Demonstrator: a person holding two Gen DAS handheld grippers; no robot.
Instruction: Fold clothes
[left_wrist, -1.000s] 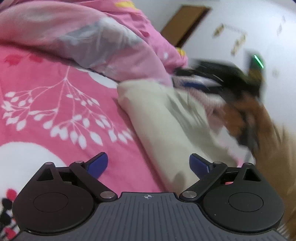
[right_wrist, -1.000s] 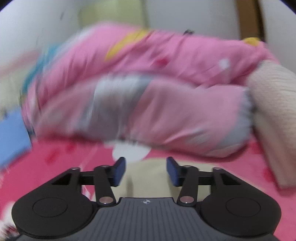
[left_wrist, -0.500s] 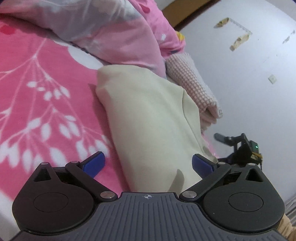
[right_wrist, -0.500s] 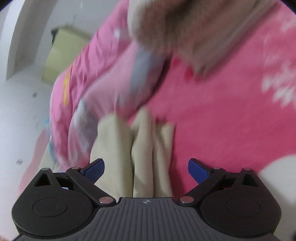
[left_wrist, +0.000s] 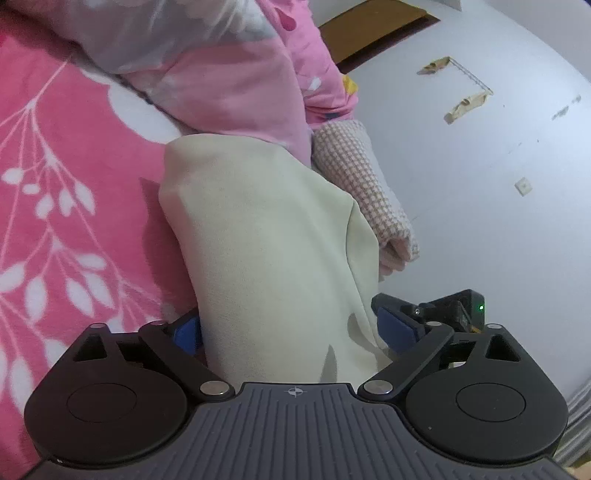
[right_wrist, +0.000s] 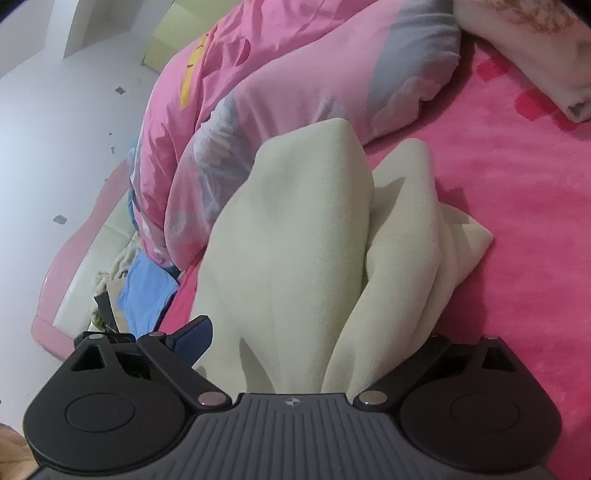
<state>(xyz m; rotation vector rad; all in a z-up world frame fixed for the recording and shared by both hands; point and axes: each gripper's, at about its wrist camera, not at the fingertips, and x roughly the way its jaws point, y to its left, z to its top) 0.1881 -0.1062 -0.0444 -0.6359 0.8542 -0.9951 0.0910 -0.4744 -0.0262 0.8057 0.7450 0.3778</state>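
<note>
In the left wrist view, the left hand-held gripper (left_wrist: 290, 330) stands wide at the bottom of the frame and its jaws are closing, with the near end of the cream garment (left_wrist: 266, 240) lying between them; the blue pads sit just at the cloth's two edges, and I cannot tell whether they press it. The garment runs as a folded strip from the bottom centre up to the middle of the frame, lying on the pink bedspread (left_wrist: 55, 177) with its white leaf print at the left. Above it, across the upper left and top centre, a pink quilt (left_wrist: 229, 77) is bunched, and a checked cloth (left_wrist: 354, 173) lies just right of the garment's far end. The right half of the frame is a pale wall (left_wrist: 498, 203) with a brown door (left_wrist: 369, 33) at the top. The other tool's fingers, with a green light, show just right of the right pad. In the right wrist view, the right hand-held gripper (right_wrist: 314, 343) is also wide and its jaws are closing; the cream garment (right_wrist: 295, 240) rises between them in loose humps. Only the left blue pad (right_wrist: 194, 336) shows, just beside the cloth; the right one is hidden under a fold, so a grip cannot be told. The pink bedspread (right_wrist: 517, 221) fills the right side, the quilt (right_wrist: 295, 81) the top centre, and a blue cloth (right_wrist: 147, 291) lies at the left edge of the bed.
</note>
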